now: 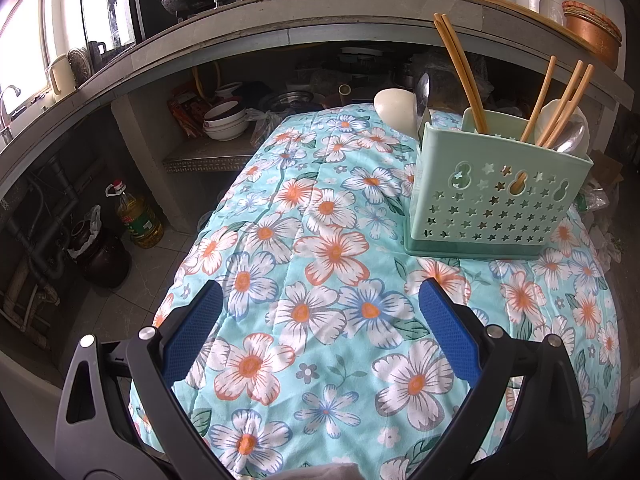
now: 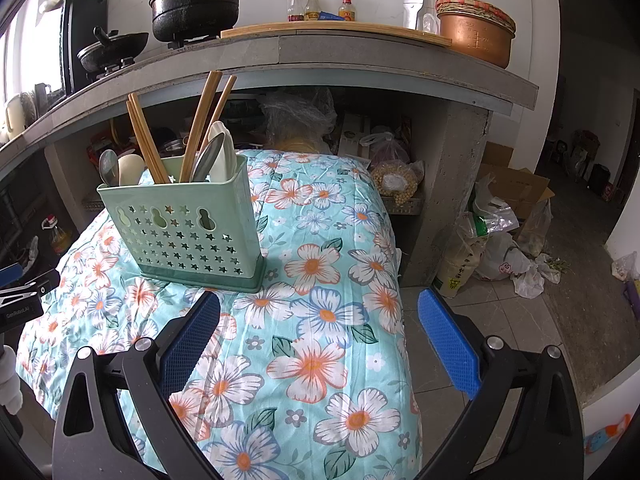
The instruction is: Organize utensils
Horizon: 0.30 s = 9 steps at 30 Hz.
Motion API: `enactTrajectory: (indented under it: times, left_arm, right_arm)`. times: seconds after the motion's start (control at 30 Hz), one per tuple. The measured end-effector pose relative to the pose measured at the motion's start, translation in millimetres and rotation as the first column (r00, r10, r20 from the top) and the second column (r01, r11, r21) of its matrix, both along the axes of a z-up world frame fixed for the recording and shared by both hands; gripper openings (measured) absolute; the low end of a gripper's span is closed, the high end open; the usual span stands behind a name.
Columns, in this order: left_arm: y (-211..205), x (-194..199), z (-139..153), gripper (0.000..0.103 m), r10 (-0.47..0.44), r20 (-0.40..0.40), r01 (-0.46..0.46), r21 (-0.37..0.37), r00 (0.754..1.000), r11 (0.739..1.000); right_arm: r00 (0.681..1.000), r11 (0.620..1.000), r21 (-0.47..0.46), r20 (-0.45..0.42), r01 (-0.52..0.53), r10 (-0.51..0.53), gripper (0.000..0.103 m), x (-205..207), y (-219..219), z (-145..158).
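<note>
Two readable marks showed: "GenRobot.AI" in small white letters on the black body of the left gripper (image 2: 20,300) at the left edge of the right wrist view, and a grey brand name, seemingly "Panasonic", on the white appliance (image 2: 420,2) on the concrete counter (image 2: 360,50); the labels on the three sauce bottles (image 2: 320,8) beside it were too small to read. The task's thing, a pale green plastic utensil holder (image 1: 496,196), stood upright on the tabletop under a quilted turquoise floral cloth (image 1: 320,280), its front wall pierced with star cutouts and three gourd-shaped holes. Wooden chopsticks (image 1: 460,68) leaned out of its compartments, along with a metal spoon (image 2: 210,158) and a cream plastic spoon (image 2: 226,148); another metal spoon (image 1: 423,94) and a cream ladle (image 1: 394,110) stuck up at its far end. The left gripper (image 1: 320,308) hovered low over the cloth near the holder, its blue, dimpled rubber-padded fingers (image 1: 448,328) spread wide apart and holding nothing. The right gripper (image 2: 320,312) hung above the cloth's right edge, its fingers (image 2: 448,340) equally wide apart and empty, the holder just ahead of its left finger. A copper-coloured pot (image 2: 476,36) with a woven rim sat on the counter.
</note>
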<state>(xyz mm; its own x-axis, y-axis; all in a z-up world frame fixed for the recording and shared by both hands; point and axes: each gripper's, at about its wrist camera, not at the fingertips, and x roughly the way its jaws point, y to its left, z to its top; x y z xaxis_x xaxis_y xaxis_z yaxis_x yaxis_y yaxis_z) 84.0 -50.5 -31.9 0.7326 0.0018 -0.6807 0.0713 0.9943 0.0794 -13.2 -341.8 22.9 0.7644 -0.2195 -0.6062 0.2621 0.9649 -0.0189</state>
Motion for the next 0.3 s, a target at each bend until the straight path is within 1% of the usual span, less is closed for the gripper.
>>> enactTrajectory:
  times: [0.3]
  left_arm:
    - [1.7,-0.7,-1.4,0.095,0.001,-0.002,-0.001,-0.002,1.000,1.000]
  right_arm:
    - [1.000,1.000,0.000,0.000,0.000,0.000,0.096,0.0,-0.2,0.0]
